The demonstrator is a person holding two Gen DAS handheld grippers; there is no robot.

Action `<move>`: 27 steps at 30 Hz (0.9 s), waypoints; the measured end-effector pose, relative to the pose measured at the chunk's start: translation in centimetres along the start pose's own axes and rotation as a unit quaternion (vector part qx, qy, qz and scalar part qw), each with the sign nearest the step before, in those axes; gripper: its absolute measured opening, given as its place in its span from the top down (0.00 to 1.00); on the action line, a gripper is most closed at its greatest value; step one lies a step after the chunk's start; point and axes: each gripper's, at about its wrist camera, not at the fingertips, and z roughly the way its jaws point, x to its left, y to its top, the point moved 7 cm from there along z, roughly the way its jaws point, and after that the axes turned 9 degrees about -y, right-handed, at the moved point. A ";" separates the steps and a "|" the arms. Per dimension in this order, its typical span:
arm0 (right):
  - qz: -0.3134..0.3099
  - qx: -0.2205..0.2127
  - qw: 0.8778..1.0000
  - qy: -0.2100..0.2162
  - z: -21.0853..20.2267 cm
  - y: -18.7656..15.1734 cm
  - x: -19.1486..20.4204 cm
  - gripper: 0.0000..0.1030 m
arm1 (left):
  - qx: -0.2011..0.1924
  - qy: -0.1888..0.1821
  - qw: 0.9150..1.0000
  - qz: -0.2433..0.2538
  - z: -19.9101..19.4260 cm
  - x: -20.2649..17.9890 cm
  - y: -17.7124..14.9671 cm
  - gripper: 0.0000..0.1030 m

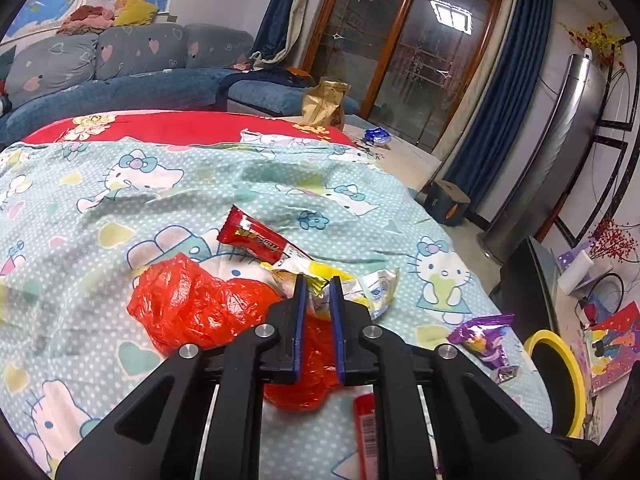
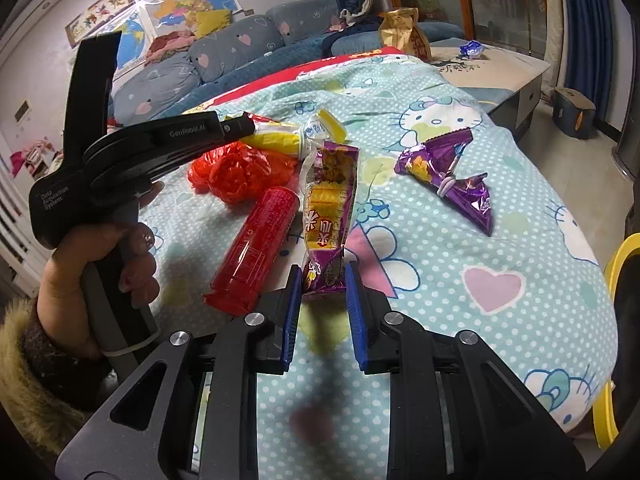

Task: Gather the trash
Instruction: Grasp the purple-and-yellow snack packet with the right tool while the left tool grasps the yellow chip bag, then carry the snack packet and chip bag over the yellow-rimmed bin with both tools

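Our right gripper [image 2: 323, 280] pinches the near end of a purple-and-yellow snack wrapper [image 2: 329, 208]; its long axis runs from 6 o'clock up toward 12, the far end pointing away from us across the Hello Kitty sheet [image 2: 500, 248]. At 9 o'clock of the wrapper, just beside it, a red tube [image 2: 256, 248] lies slanted, pointing from 7 toward 1 o'clock. A crumpled purple wrapper [image 2: 452, 176] sits well apart at 2 o'clock.

Our left gripper [image 1: 319, 290] has its jaws drawn close around a yellow-and-white wrapper [image 1: 352, 286], over a crumpled red plastic bag [image 1: 192, 304]. At 11 o'clock of the fingers a red candy-bar wrapper [image 1: 256, 240] lies with its long axis from 10 toward 4. The yellow-rimmed bin [image 1: 560, 376] stands at 4 o'clock off the bed edge.
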 end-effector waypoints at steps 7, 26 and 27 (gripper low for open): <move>-0.004 -0.010 1.000 0.003 -1.2 0.4 -0.4 0.84 | -0.040 -0.027 0.999 0.004 -3.1 -2.0 0.7 0.91; 0.023 -0.042 0.999 -0.019 -4.8 1.4 -4.8 0.84 | -0.087 -0.091 0.992 0.031 -8.9 -7.1 2.0 0.91; 0.025 -0.044 0.999 -0.021 -5.0 1.5 -5.1 0.84 | -0.086 -0.093 0.991 0.033 -9.0 -7.4 1.9 0.91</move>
